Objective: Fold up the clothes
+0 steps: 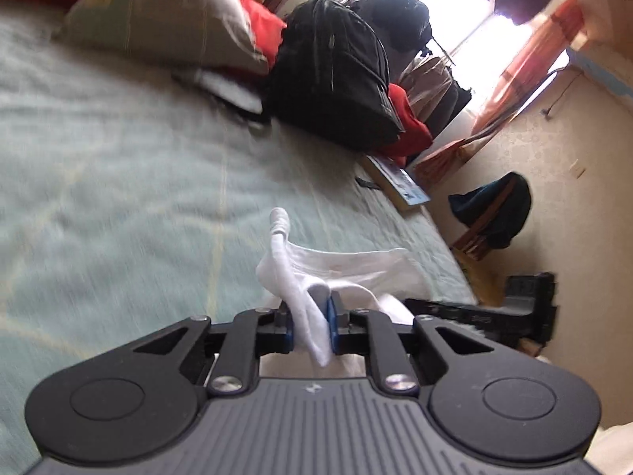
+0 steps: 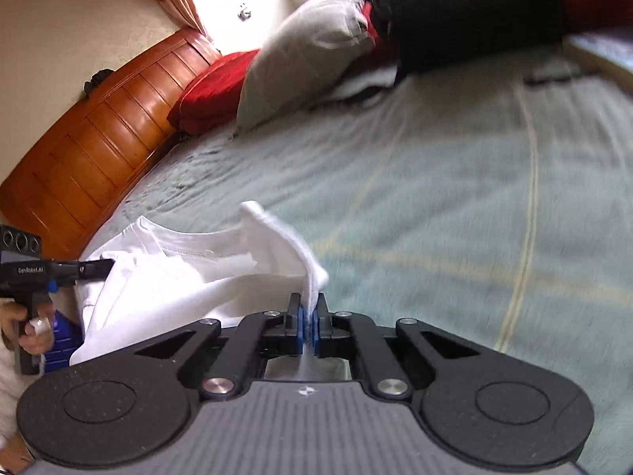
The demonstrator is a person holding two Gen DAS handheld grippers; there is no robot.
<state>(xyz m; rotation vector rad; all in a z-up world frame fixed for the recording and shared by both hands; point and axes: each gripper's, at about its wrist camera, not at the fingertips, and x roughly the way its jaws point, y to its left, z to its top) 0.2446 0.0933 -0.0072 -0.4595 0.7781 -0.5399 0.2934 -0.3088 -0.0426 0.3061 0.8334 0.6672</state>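
Observation:
A white T-shirt [image 1: 356, 265] hangs lifted over the pale green bedspread [image 1: 118, 182]. In the left wrist view my left gripper [image 1: 310, 312] is shut on a thick fold of its white cloth, which sticks up between the blue pads. The T-shirt [image 2: 166, 273] shows its collar in the right wrist view, stretched between both grippers. My right gripper [image 2: 309, 310] is shut on a thin edge of the shirt, above the bedspread [image 2: 435, 198]. The left gripper's black body [image 2: 35, 269] sits at the far left, held by a hand [image 2: 23, 328]; its tips are hidden behind the cloth.
A grey pillow [image 1: 158, 19], red cushions [image 1: 261, 27] and a black backpack [image 1: 332, 79] lie at the head of the bed. A wooden headboard [image 2: 91, 146] runs along the left. A flat box [image 1: 399, 182] lies at the bed's edge, near a chair [image 1: 490, 213] draped in dark cloth.

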